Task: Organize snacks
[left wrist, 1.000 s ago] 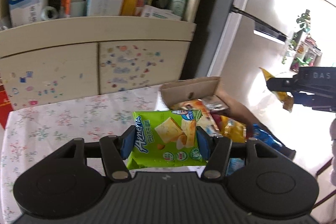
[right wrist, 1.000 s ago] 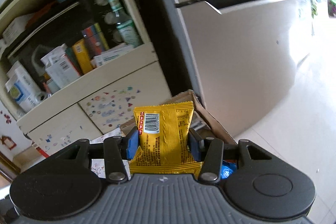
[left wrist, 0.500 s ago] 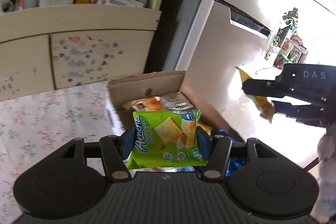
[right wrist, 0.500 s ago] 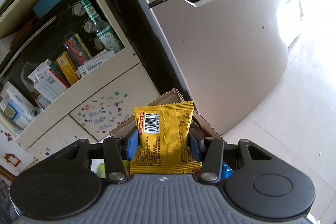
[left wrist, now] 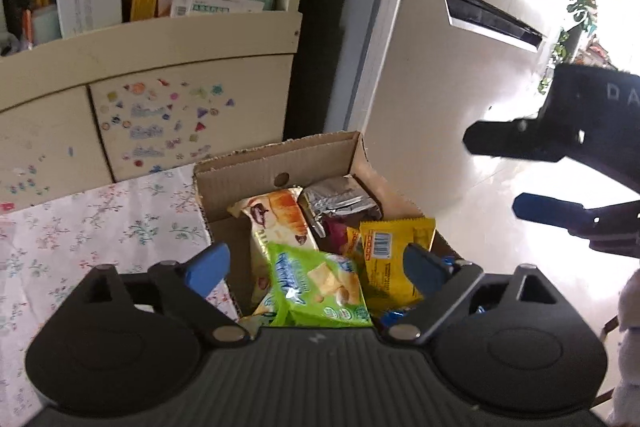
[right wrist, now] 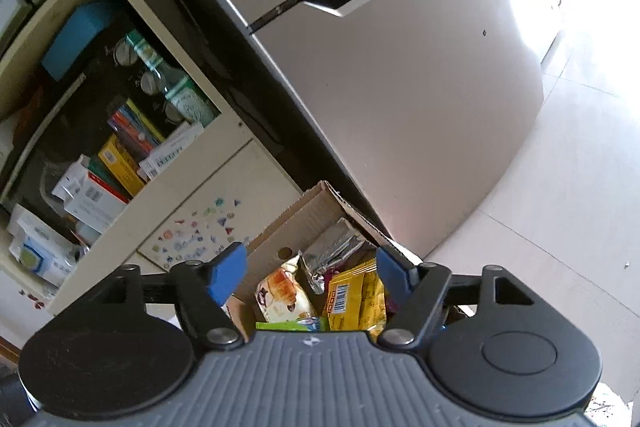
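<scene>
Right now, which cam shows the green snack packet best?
Left wrist: the green snack packet lies face-up in the cardboard box, most of its front visible. Right wrist shows only a thin green edge above the gripper body.

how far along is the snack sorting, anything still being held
Several packets already lie in the cardboard box: a croissant packet, a silver packet, the green cracker packet and the yellow packet. Nothing is in hand: the left hand-held gripper and the right hand-held gripper are opening above the box, with no packet between their pads. No loose snacks show on the floral tablecloth, though much of it is out of view.
</scene>
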### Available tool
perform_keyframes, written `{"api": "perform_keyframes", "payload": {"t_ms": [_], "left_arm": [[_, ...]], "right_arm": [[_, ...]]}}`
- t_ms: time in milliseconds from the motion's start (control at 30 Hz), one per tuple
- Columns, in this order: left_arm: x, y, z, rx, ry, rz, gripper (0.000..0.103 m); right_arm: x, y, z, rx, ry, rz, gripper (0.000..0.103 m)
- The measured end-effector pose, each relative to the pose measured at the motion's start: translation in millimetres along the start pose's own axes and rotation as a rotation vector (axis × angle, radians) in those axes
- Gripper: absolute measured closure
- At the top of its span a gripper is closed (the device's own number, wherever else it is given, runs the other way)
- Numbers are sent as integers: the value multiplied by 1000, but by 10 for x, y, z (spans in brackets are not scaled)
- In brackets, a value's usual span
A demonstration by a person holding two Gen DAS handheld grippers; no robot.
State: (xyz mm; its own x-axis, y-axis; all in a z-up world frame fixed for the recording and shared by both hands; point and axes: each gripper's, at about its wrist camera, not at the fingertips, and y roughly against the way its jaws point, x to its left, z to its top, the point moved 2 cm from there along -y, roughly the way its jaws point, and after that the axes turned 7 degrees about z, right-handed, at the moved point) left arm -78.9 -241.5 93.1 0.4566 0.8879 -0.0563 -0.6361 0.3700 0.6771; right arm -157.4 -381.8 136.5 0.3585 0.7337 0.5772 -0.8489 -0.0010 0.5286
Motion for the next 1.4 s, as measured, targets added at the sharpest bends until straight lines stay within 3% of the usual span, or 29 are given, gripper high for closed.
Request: {"api": "perform_keyframes", "payload": {"t_ms": [267, 600, 1167, 1400], "left_arm": [[33, 281, -75, 21, 34, 52, 8], [74, 443, -238, 78, 26, 171, 8], [80, 571, -290, 110, 22, 264, 5], [54, 519, -264, 125, 13, 293, 4]], "right_arm": [[-42, 64, -10, 26, 3, 0, 14], [-17, 209, -163, 57, 126, -85, 6], [-54, 429, -332, 106, 230, -172, 0], [-66, 366, -369, 138, 294, -252, 0]]}}
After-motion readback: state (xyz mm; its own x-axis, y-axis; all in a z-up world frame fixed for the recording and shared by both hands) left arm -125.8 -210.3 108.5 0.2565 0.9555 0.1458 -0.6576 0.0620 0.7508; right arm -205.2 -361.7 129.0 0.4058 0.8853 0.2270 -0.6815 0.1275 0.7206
